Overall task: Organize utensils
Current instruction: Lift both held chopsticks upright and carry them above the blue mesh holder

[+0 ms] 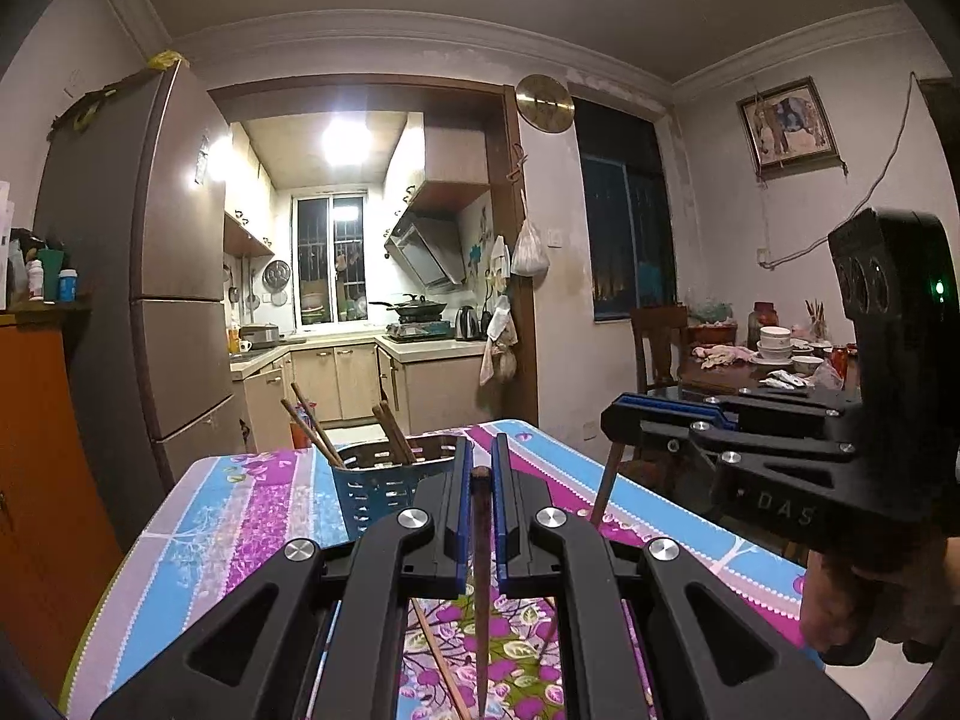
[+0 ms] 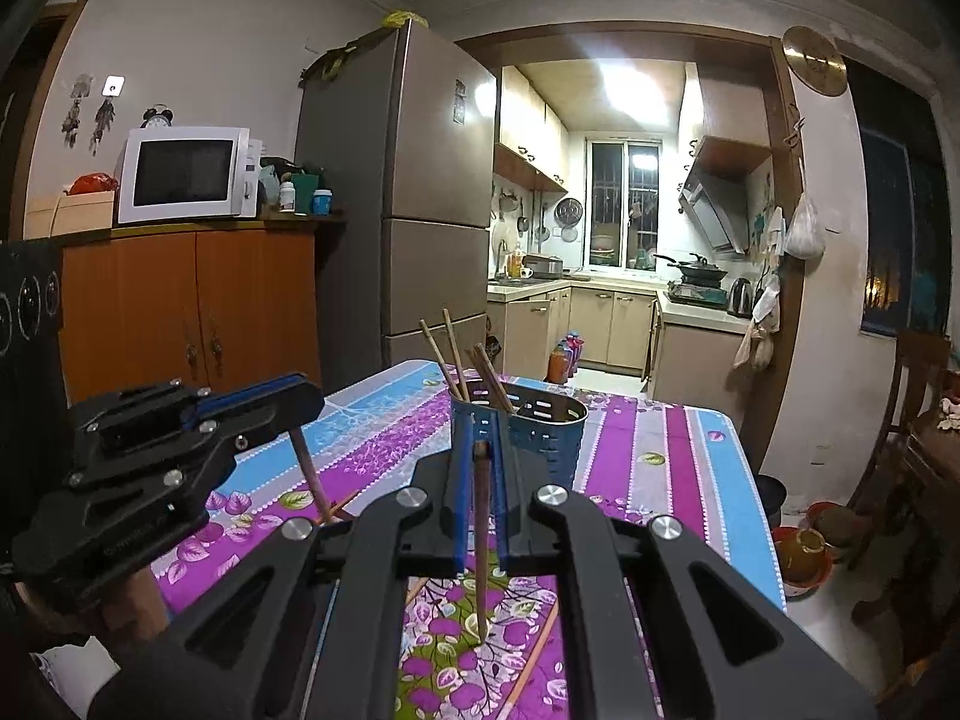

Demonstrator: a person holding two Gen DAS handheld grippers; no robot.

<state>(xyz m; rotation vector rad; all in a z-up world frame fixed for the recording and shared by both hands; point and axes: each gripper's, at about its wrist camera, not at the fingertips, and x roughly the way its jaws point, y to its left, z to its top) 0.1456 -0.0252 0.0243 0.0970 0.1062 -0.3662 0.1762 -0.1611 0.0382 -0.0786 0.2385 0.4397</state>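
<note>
Both grippers carry a chopstick, and the coming move turns on how each stick lies relative to the blue utensil holder [image 1: 384,480], which stands on the flowered tablecloth [image 1: 240,528] straight ahead of both tools

The left gripper [image 1: 481,468] has its blue-lined jaws drawn in to a narrow gap, pinching a dark chopstick [image 1: 480,570] near its blunt top end. The stick hangs close to vertical, its tapered tip pointing down toward the cloth. In the left wrist view the holder sits just beyond the fingertips and slightly to the left, its rim at about the height of the pinch

The right gripper [image 2: 483,450] is likewise closed to a slit on a second chopstick [image 2: 481,540], also held near its top, long axis nearly upright, tip down. In its own view the holder lies dead ahead, slightly right of the jaws, with several chopsticks [image 2: 456,360] already leaning out of its near-left compartment (the right-hand part looks vacant, though its depth is hidden)

Neither arm looks clearly nearer. My judgement is that each stick must rise until its tip clears the rim, then travel forward and descend; a loose chopstick [image 1: 438,660] lies on the cloth below the left gripper
</note>
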